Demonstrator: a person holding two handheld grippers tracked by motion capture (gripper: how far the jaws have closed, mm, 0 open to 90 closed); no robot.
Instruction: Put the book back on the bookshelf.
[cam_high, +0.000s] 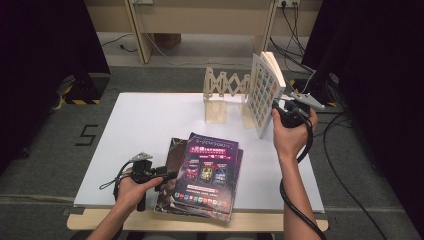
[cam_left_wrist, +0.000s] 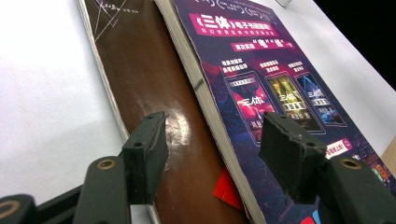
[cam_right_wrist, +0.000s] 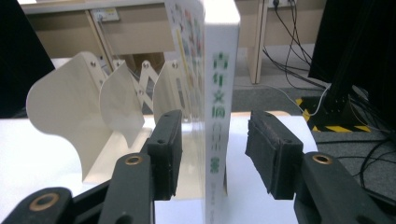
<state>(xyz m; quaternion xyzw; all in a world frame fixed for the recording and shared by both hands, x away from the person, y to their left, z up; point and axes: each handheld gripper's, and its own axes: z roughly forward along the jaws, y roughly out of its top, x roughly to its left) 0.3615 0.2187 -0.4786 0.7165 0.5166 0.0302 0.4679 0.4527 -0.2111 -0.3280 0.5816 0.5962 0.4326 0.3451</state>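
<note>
Book (cam_right_wrist: 217, 116), white-spined with green characters, stands upright at the table's (cam_high: 145, 125) far right, between the right gripper's (cam_right_wrist: 212, 154) wide jaws, untouched. Left of it fans a pale wooden accordion rack (cam_high: 225, 85). Near edge: glossy purple magazine (cam_left_wrist: 261, 93) atop a brown one (cam_left_wrist: 154, 93), left gripper (cam_left_wrist: 210, 149) open over both.

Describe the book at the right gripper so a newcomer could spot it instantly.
On the white table, find the wooden rack at the far edge. The white book stands upright at its right end, its spine between the right gripper's open jaws. The other books lie flat.
</note>
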